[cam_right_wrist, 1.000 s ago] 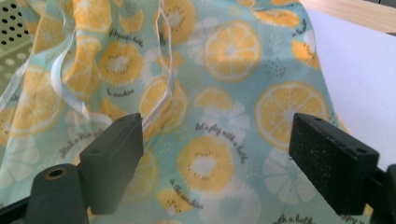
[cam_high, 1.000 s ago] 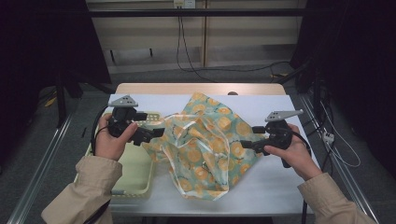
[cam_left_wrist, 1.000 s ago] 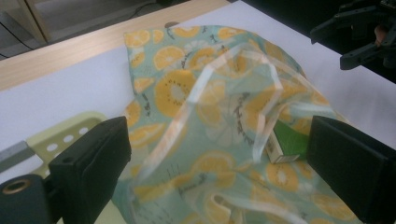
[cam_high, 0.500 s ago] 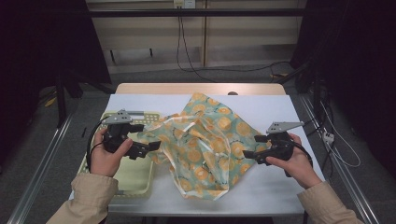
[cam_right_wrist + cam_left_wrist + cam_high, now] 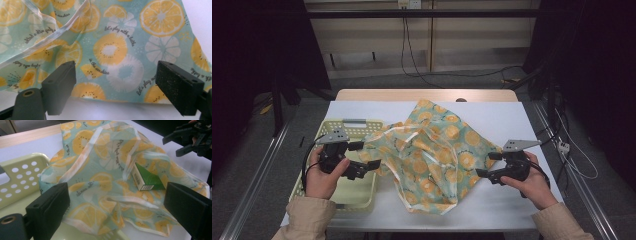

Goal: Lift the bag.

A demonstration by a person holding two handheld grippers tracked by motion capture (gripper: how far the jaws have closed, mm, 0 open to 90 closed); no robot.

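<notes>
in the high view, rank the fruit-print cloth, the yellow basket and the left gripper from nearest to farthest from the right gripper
1. Fruit-print cloth: its edge lies just left of the right gripper, mid-table.
2. Left gripper: across the cloth, at its left edge.
3. Yellow basket: far left of the table; its near rim sits about level with the left gripper's jaws, so these two are close to call.

**White-topped table, wooden far edge**

Bears a white-covered table (image 5: 532,122) surface with bare wood along the far side. Directly on it: crumpled lemon-print cloth (image 5: 437,155) at centre, pale yellow basket (image 5: 357,192) at left, cloth edge draped over basket rim.
</notes>
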